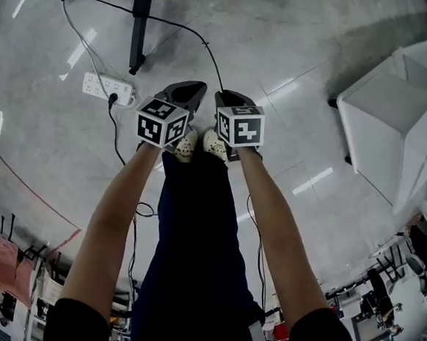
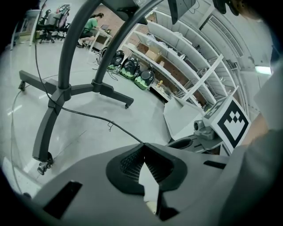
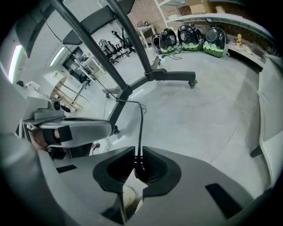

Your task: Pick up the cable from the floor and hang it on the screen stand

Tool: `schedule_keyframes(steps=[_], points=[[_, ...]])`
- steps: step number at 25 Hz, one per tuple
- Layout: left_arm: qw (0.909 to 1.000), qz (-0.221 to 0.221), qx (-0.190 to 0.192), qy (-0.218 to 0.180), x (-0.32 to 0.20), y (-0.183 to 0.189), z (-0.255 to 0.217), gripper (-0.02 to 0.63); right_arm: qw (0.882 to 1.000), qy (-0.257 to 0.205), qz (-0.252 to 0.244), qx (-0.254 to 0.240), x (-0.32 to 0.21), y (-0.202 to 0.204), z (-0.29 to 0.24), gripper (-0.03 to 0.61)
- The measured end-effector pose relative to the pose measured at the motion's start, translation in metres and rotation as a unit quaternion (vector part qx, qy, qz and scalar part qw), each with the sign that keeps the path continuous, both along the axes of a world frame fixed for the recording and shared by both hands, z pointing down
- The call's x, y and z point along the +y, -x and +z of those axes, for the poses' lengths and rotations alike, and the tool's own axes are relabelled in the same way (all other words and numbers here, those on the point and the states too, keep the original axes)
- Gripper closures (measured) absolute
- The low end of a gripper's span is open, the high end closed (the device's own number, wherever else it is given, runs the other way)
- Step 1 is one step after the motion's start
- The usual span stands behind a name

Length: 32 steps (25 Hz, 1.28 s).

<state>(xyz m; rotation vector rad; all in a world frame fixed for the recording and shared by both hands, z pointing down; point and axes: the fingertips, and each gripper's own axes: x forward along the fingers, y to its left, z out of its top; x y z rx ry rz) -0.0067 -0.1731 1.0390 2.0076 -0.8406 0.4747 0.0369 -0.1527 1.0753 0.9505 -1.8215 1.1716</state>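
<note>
- Above the glossy grey floor [image 1: 296, 55], at arm's length and side by side: left tongs [image 2: 143, 145] and right tongs [image 3: 137, 152], just past two pale shoes [image 1: 187, 146].
- Left tongs: pressed together, pinching the black cable [image 2: 88, 115] at the very tip.
- Right tongs: closed on the same cable, thin strand clamped between the ribbed pads and leading out toward 12 o'clock.
- From the tongs, cable stretched away toward 11 o'clock, reaching the dark pole of the screen stand [image 1: 140, 28] just above its legs.
- At 9 o'clock of the left tongs: white power strip [image 1: 102, 86] flat on the floor, another black lead plugged in.
- At 3 o'clock: white boxy unit [image 1: 396, 92].
</note>
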Motion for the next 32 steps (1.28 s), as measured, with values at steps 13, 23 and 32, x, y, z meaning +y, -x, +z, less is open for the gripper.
schedule_keyframes(steps=[13, 23, 32], points=[[0.9992, -0.031, -0.026, -0.001, 0.004, 0.029, -0.074, 0.607, 1.000, 0.002, -0.012, 0.005, 0.002, 0.006, -0.081, 0.510], [0.9979, -0.063, -0.010, -0.015, 0.002, 0.040, -0.146, 0.607, 1.000, -0.013, -0.028, 0.000, 0.004, 0.022, -0.158, 0.509], [0.9959, -0.083, -0.015, -0.032, 0.010, 0.054, -0.213, 0.607, 0.999, -0.025, -0.026, -0.010, 0.017, 0.034, -0.228, 0.509]])
